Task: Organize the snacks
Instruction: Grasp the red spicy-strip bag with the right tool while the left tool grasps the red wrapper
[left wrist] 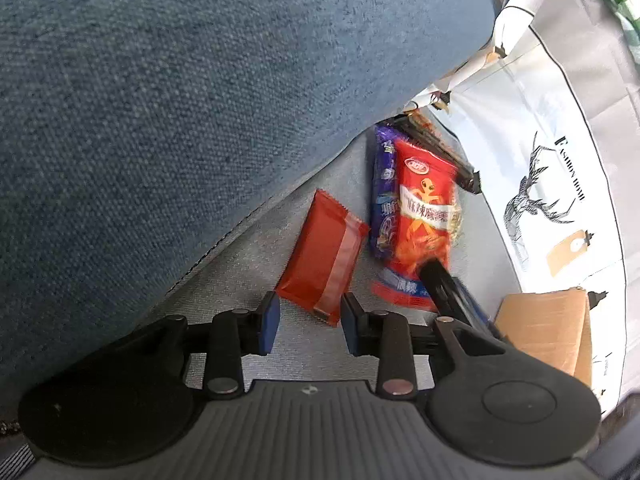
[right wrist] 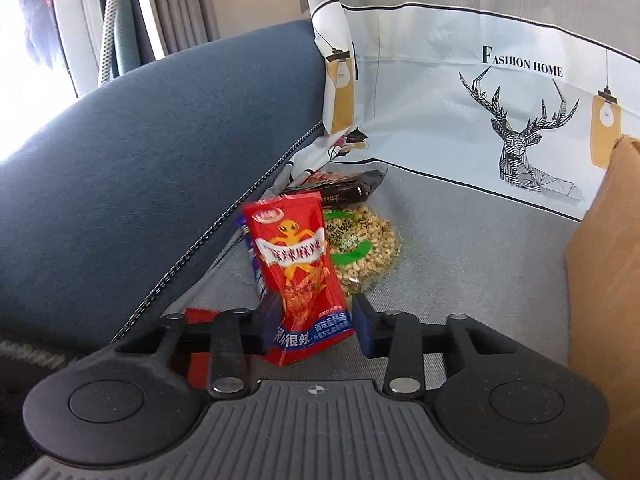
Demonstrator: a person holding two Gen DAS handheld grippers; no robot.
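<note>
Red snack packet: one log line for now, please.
right gripper: shut on red snack packet | left gripper: open at red bar wrapper

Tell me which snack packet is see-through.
The clear bag of pale puffed rings with a green label, lying behind the red cartoon packet. The others are opaque: red, purple, dark.

Left wrist view: looking steeply down, close over the grey seat. Right wrist view: facing forward at a shallower tilt. Both are sharing the red snack packet.

Grey seat cushion: snack packets, cardboard box.
</note>
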